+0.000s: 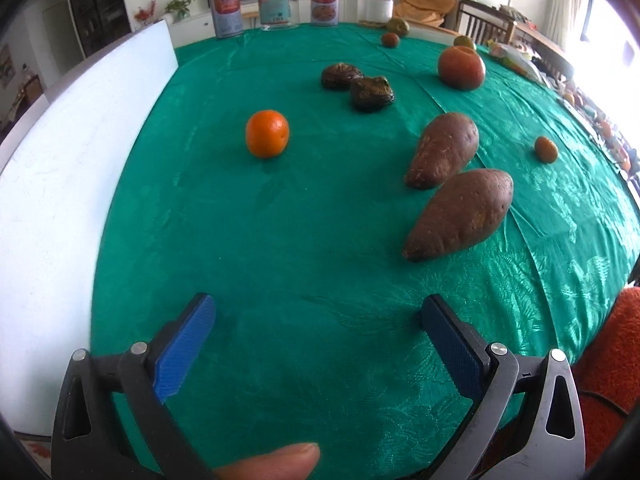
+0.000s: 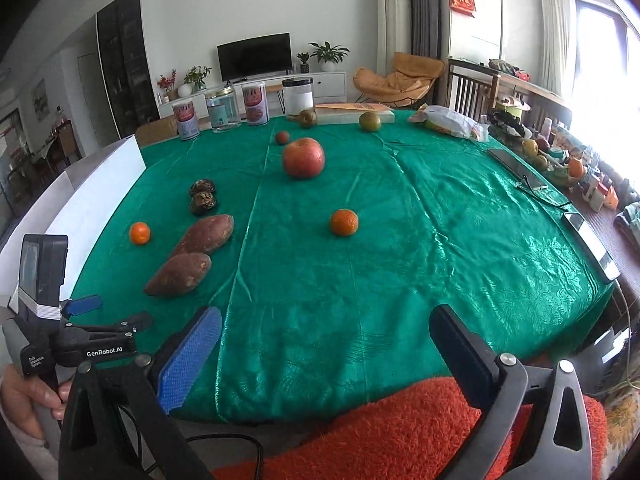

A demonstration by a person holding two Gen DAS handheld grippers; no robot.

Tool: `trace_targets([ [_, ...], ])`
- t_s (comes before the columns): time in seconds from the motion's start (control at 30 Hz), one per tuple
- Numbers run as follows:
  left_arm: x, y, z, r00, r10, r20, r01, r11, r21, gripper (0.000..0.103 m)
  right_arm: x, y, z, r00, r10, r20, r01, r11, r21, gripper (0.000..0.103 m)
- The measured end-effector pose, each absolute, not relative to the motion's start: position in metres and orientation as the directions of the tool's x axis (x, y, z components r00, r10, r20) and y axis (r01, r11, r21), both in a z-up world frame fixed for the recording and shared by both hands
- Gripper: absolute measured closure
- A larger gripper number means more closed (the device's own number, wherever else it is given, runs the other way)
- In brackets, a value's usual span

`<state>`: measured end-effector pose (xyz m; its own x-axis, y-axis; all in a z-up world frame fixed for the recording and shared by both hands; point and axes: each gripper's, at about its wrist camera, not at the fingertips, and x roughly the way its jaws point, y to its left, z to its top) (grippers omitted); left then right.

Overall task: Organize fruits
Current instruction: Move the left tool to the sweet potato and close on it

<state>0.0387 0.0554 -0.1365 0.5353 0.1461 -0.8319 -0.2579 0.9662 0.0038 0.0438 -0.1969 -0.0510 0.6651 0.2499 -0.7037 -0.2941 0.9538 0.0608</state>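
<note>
On the green tablecloth [image 2: 440, 240] lie two sweet potatoes [image 1: 460, 214] [image 1: 444, 150], two oranges [image 1: 267, 133] [image 2: 344, 222], a red apple [image 2: 303, 157], two dark mushrooms [image 1: 372, 94] and small fruits at the far edge [image 2: 369, 121]. The left orange also shows in the right wrist view [image 2: 140, 233]. My left gripper [image 1: 318, 320] is open and empty over the near table edge, short of the orange. My right gripper [image 2: 326, 332] is open and empty at the near edge. The left gripper also shows at the right wrist view's lower left [image 2: 86, 306].
A white board [image 1: 60, 184] stands along the table's left side. Several tins and jars [image 2: 224, 110] line the far edge. A plastic bag [image 2: 452, 122] and a phone [image 2: 516, 166] lie at the right. An orange cushion [image 2: 400, 432] is below the near edge.
</note>
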Motion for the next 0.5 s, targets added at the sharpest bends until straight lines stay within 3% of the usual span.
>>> trace_targets([
  [0.5, 0.0372, 0.0647, -0.1369, 0.57, 0.131, -0.811, -0.229, 0.973, -0.004, 0.0, 0.037, -0.1922, -0.0611, 0.667, 0.255, -0.7, -0.297, 0.953, 0.064, 0.0],
])
